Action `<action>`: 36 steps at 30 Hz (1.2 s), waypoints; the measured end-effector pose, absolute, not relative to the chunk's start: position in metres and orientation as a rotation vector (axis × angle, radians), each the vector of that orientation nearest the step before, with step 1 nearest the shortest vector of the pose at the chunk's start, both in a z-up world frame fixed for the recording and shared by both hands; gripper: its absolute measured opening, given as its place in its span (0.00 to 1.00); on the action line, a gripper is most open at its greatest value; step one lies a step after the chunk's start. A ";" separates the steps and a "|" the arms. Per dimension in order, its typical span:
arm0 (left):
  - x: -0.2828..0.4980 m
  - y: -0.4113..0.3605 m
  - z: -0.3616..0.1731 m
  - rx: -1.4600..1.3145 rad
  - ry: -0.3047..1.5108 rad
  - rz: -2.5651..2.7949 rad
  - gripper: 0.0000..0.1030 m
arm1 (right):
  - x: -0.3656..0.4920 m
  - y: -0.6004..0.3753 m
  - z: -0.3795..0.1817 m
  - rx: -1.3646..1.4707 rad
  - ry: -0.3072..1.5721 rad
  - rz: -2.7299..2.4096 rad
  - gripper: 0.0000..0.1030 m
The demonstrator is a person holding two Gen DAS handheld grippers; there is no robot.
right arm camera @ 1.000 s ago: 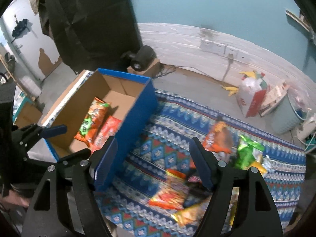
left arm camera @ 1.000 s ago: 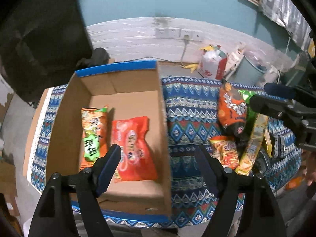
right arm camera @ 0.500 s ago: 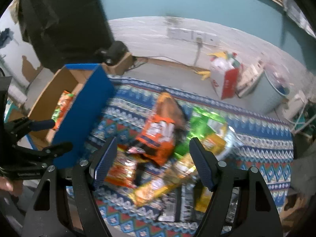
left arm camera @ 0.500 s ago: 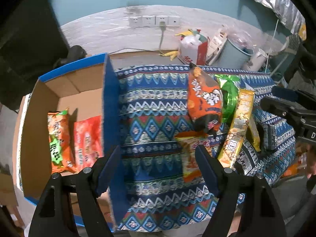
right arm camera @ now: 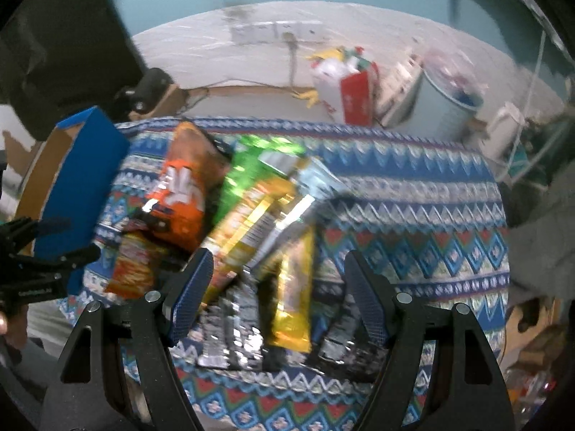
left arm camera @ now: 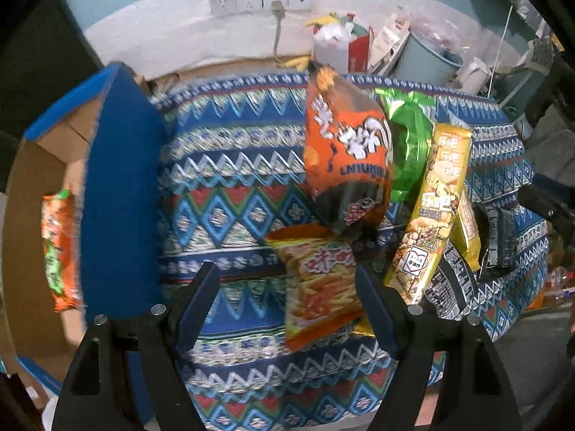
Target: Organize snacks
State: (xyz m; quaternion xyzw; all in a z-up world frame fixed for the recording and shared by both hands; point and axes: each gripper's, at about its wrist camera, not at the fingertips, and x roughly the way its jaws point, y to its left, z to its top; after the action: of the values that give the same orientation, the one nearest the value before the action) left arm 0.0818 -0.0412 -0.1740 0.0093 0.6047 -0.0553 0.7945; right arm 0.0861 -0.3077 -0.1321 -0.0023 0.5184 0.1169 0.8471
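Left wrist view: left claw point(left arm camera: 287, 301) released, empty, above fries packet point(left arm camera: 320, 287) at 6 o'clock of snack pile point(left arm camera: 377, 186); box point(left arm camera: 118, 194) at 9 o'clock, probably the destination. Right claw point(right arm camera: 278, 292) released too, over yellow packet point(right arm camera: 293, 301).

Home room: wall sockets point(left arm camera: 260, 0), patterned tablecloth point(left arm camera: 230, 165).

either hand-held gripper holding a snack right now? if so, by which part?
Nothing held. The left hand-held gripper is open above the fries packet; the right hand-held gripper is open above the yellow packet. No pads touch either.
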 end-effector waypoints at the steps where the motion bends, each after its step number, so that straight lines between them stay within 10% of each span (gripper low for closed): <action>1: 0.083 -0.042 -0.178 0.010 1.310 -0.121 0.77 | 0.086 -0.313 -0.137 -0.001 1.104 0.231 0.73; 26: 0.106 -0.078 -0.253 0.093 1.418 -0.126 0.77 | 0.097 -0.370 -0.236 -0.038 1.307 0.055 0.74; 30: 0.104 -0.090 -0.253 0.122 1.403 -0.150 0.52 | 0.100 -0.372 -0.244 -0.059 1.320 0.031 0.76; 36: 0.091 -0.092 -0.244 0.152 1.375 -0.180 0.43 | 0.097 -0.375 -0.253 -0.090 1.342 0.028 0.76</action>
State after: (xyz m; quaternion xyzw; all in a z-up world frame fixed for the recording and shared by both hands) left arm 0.0914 -0.0922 -0.2437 0.0698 0.6332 -0.0828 0.7664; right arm 0.0966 -0.3754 -0.2532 -0.0415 0.6214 0.0130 0.7823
